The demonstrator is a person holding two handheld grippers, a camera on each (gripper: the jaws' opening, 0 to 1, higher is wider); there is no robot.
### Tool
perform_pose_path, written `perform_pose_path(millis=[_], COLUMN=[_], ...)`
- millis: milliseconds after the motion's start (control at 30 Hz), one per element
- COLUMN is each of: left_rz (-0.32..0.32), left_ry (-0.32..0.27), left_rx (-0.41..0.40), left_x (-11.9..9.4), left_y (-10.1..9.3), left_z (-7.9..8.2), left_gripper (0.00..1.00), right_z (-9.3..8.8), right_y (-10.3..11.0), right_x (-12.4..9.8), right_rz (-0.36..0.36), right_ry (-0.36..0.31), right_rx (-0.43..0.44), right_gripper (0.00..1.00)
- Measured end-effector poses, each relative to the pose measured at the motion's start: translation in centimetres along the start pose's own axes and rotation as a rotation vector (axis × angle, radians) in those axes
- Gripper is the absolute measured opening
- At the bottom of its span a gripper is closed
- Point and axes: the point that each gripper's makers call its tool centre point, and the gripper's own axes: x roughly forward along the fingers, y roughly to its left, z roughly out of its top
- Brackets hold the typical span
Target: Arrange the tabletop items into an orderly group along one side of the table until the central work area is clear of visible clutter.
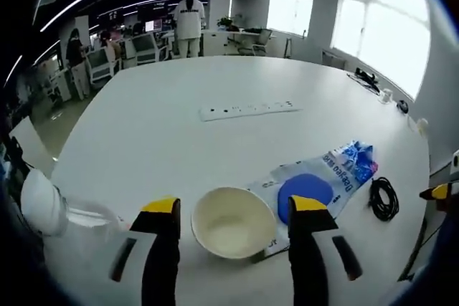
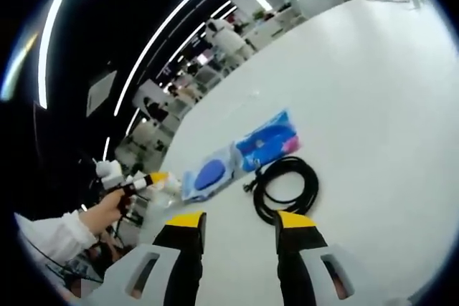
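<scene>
Tabletop items are not yet grouped: the bowl, blue packet and black cable lie near one tabletop edge, the power strip mid-surface. Left gripper fingers are spread around the bowl; right gripper fingers open, empty, near the cable.

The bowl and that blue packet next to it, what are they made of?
The bowl looks like paper or thin plastic: matte cream, thin rim, no shine. The blue packet seems clear plastic film: glossy, wrinkled, printed, with a blue disc visible inside.
</scene>
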Motion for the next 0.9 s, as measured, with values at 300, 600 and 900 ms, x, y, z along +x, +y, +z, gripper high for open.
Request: perform_pose_path(millis=[300,600,900], left_rz=[0.008,0.049,0.088], left_ry=[-0.084,-0.174,-0.251], left_rx=[0.016,0.019,0.035], left_x=[-3.0,-6.5,-9.5], left_y=[0.2,2.6,4.6], left_z=[2.1,5.0,7.0], left_gripper=[0.63,0.65,0.65], right_z=[-0.3,-1.0,-1.5], right_y=[0.7,1.4,2.2], right_x=[-0.3,-0.5,-0.5], right_rz=[0.017,0.029,0.044], right_ry=[0.001,0.008,0.026], right_rx=[-0.011,-0.015,-0.037], right_gripper=[0.38,0.38,0.37])
